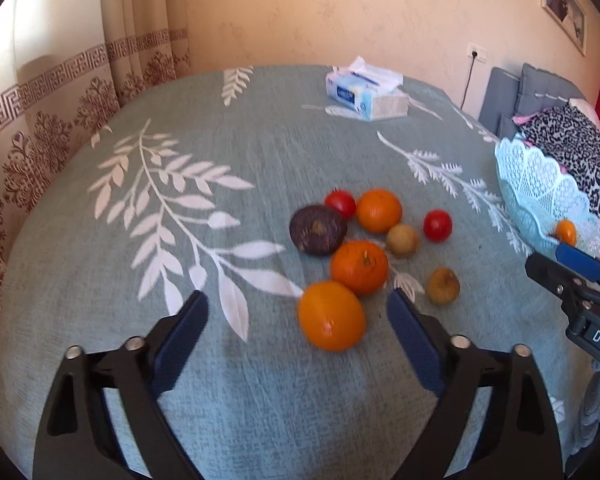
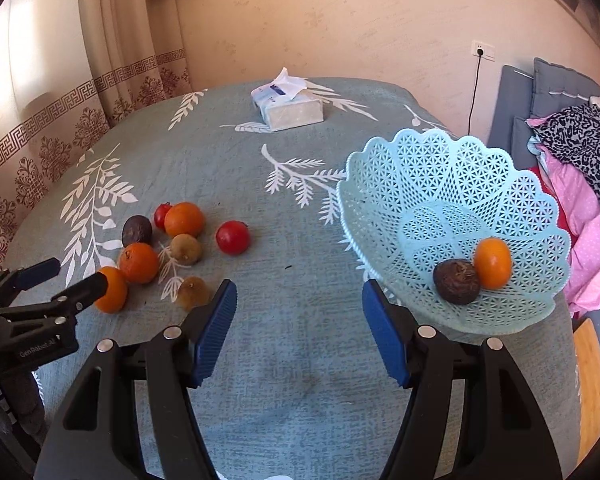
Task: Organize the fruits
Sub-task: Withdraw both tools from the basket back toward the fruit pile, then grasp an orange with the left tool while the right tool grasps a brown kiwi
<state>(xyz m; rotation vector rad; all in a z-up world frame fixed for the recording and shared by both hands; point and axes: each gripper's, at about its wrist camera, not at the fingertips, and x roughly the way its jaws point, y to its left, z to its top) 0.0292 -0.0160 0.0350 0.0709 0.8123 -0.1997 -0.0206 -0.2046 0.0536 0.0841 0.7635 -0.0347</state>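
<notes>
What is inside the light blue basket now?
Inside the light blue basket lie two fruits, touching: an orange fruit and a dark brown wrinkled fruit. The mesh bottom under them is covered; nothing else shows inside.

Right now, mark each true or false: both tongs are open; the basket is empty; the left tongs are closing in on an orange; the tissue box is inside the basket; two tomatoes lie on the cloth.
1. Both tongs open: true; left tongs and right tongs hold nothing.
2. Basket empty: false; it holds an orange fruit and a dark fruit.
3. Left tongs near an orange: true.
4. Tissue box in basket: false; it sits on the cloth.
5. Two tomatoes on cloth: true.
</notes>
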